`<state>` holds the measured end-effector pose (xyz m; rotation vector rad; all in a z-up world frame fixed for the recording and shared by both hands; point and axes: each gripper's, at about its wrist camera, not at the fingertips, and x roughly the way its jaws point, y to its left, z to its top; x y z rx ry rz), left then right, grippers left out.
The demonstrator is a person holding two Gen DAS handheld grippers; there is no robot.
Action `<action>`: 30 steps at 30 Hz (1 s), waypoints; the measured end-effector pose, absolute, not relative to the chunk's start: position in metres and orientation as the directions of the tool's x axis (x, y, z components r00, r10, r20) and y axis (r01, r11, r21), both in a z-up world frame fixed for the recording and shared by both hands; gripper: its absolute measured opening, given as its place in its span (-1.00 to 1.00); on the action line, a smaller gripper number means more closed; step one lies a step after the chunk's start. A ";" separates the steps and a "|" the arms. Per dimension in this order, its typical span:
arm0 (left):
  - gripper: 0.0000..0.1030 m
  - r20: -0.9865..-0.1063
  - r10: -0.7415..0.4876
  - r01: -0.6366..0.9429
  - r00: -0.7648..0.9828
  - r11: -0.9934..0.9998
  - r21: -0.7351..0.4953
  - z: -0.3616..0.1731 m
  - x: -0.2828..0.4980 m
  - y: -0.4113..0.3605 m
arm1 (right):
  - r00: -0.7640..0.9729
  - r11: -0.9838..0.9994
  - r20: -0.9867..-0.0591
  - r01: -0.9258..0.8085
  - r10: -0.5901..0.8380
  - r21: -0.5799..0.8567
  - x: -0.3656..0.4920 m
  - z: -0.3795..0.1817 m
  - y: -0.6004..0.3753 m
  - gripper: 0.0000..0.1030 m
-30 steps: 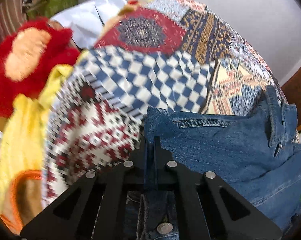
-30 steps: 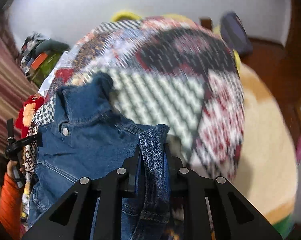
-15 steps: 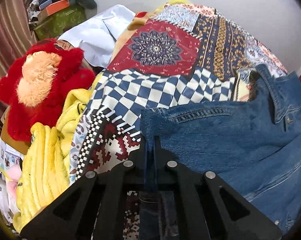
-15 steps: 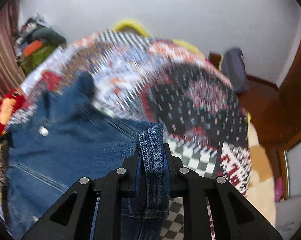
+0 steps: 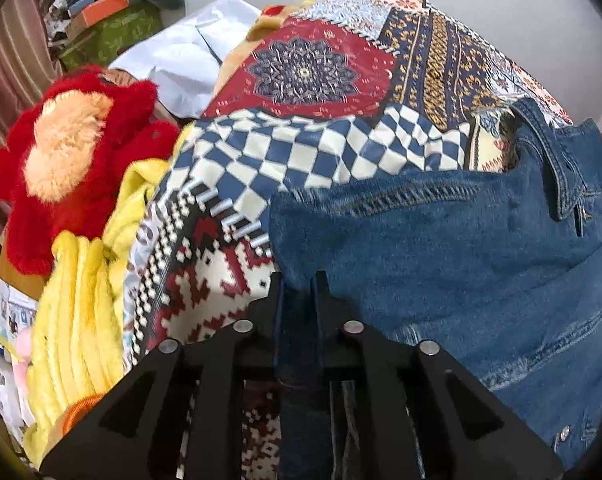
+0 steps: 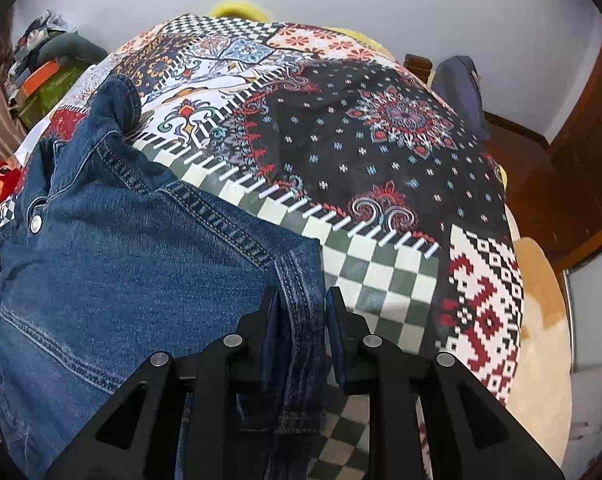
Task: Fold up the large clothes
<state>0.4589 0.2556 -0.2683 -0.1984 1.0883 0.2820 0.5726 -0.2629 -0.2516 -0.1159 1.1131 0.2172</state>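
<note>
A: Where is the blue denim jacket (image 5: 461,256)?

B: It lies spread on the bed with the patchwork cover of many colours (image 5: 313,148). In the right wrist view the blue denim jacket (image 6: 113,264) fills the left side, and the cover (image 6: 381,168) fills the rest.

A: What does the left gripper (image 5: 299,292) do?

B: Its jaws are pressed together on a corner of the jacket. The blue cloth runs down between the two black fingers (image 5: 277,300).

A: And the right gripper (image 6: 299,308)?

B: It pinches the jacket too. A thick stitched edge of denim sits between its jaws. The jaws stand a bit wider here, because the cloth is bunched up.

A: Can you see the collar?

B: Yes. In the left view the collar (image 5: 557,168) is at the far right, and it stands up a little. In the right view a silver snap button (image 6: 35,222) shines near the collar.

A: What is beside the bed?

B: A red fluffy soft toy with a peach face (image 5: 73,160) sits on the left. Just below it is a yellow fuzzy blanket (image 5: 81,300). Behind it lies a white cloth (image 5: 189,68). Far back there is a green box with things piled on top (image 5: 109,32).

A: And on the other side?

B: A dark blue bag (image 6: 461,88) rests near the wall, beside brown wooden furniture (image 6: 573,168).
</note>
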 end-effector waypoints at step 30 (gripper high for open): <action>0.95 -0.743 0.085 -0.230 0.664 0.969 -0.095 -0.109 0.293 0.176 | 0.563 0.943 -0.766 -0.281 0.311 0.176 0.362 -0.071 -0.308 0.62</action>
